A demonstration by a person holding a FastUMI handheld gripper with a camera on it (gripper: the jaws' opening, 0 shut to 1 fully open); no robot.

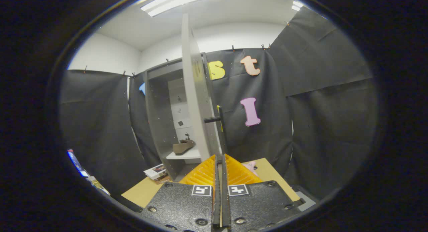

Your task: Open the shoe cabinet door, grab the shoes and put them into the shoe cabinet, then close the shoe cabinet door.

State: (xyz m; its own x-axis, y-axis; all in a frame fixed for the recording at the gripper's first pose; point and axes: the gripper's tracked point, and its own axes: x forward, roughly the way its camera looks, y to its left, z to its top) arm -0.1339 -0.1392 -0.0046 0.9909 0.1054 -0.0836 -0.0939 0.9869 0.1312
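— Where does the job stand?

— I judge it near the end. The shoe cabinet (160, 125) stands open ahead of me, and one shoe (183, 147) already lies on its white shelf (187, 155). So opening and stowing look done, at least for that shoe; I cannot see a second one inside or out. What is left is swinging the door (197, 101) shut.

— And your tongs?

— My gripper (220, 158) has its two orange fingers (202, 173) brought together, with only a thin dark gap between them. They hold nothing that I can make out. Their tips sit just below the door's lower edge and under the black handle (217, 125).

— Touching the door?

— I cannot tell. The tips are at its edge or just short of it.

— How does the shoe lie?

— Flat on its sole, long axis running roughly across the shelf. The raised end is to the right, next to the door, and the low end points left toward the cabinet's side wall. I take the low end for the toe, though it is small from here.

— And the door itself?

— Upright, seen nearly edge-on, so it stands swung well out toward me. The handle juts from its right face. The cabinet sits on a tan table (274, 175), with some printed paper (155, 171) lying beside its left foot.
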